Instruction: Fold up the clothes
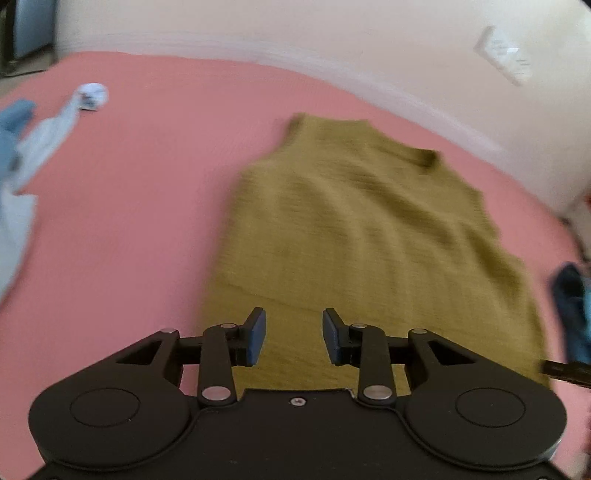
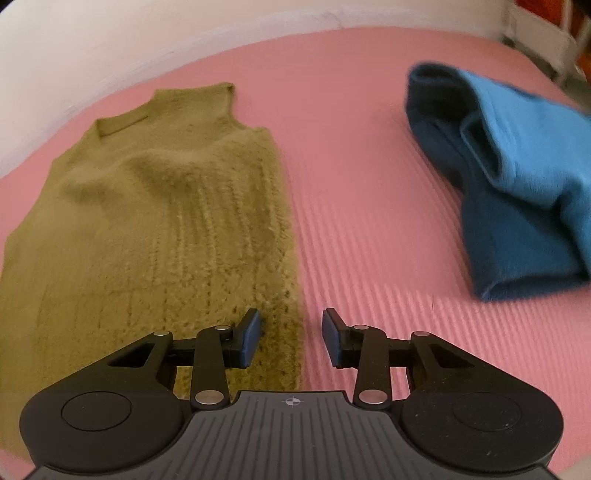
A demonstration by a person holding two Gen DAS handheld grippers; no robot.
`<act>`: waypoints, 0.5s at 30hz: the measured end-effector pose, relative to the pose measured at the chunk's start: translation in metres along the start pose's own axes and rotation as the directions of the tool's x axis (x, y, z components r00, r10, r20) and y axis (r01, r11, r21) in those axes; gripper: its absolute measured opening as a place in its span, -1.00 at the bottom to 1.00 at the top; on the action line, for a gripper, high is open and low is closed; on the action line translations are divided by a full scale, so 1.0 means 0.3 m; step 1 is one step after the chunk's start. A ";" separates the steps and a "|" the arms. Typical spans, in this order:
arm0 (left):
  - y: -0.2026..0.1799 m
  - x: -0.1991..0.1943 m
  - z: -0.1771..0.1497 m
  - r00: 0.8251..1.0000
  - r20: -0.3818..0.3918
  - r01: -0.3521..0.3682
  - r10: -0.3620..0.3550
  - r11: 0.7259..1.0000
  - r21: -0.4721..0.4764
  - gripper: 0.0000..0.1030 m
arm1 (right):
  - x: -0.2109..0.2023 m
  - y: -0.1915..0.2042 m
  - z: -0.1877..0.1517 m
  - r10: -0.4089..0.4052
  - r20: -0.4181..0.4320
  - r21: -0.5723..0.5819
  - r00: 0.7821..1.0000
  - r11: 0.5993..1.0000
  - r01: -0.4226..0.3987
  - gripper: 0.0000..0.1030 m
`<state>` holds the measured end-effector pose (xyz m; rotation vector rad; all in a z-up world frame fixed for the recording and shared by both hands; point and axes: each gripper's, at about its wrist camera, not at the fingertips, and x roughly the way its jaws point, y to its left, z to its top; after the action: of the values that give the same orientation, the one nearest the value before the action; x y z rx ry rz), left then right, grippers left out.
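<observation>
- Left gripper [image 1: 294,338] was sitting with its jaws spread apart and nothing between them, hovering over the near end of the olive knit top [image 1: 354,236].
- Right gripper [image 2: 291,338] was the same deal, jaws apart and empty, parked right over the right edge of that olive knit top [image 2: 155,221]. One finger was above the knit, the other above bare mat.
- That top was laid out pretty flat on the pink mat [image 1: 129,206], collar end pointing away toward the wall [image 1: 332,33], hem end closest to the grippers. It looked sleeveless with a high neck, chunky ribbed texture, and a few soft wrinkles across the chest.
- Off to the right on the pink mat [image 2: 362,192] was a blue garment [image 2: 517,177], loosely bunched, two shades of blue, well apart from the olive one.
- Left wrist view also caught some pale grey and blue clothing [image 1: 22,173] at the far left edge, plus a small white balled-up thing [image 1: 92,96] near it. Too blurry to say what that was.
- Everything in the left view was a bit smeared, honestly.
</observation>
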<state>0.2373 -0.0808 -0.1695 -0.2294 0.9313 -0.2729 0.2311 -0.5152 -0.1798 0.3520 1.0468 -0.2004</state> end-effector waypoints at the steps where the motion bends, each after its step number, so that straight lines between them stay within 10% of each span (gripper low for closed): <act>1: -0.028 0.005 -0.015 1.000 -0.008 0.024 -0.024 1.000 0.005 -0.40 | 0.003 -0.005 -0.003 0.005 0.003 0.019 1.000 1.000 -0.006 -0.36; 5: -0.136 0.058 -0.084 0.994 -0.063 0.089 -0.087 0.995 0.035 -0.75 | 0.002 0.003 -0.009 0.016 0.002 0.015 1.000 1.000 -0.016 -0.80; 15: -0.208 0.145 -0.168 0.986 -0.086 0.146 -0.141 0.988 0.047 -0.81 | -0.194 0.150 0.050 0.120 0.102 -0.117 0.988 0.987 -0.108 -0.84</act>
<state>0.2126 -0.1577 -0.2120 -0.2376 0.9896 -0.4425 0.2294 -0.4793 -0.1138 0.2957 0.9233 -0.0571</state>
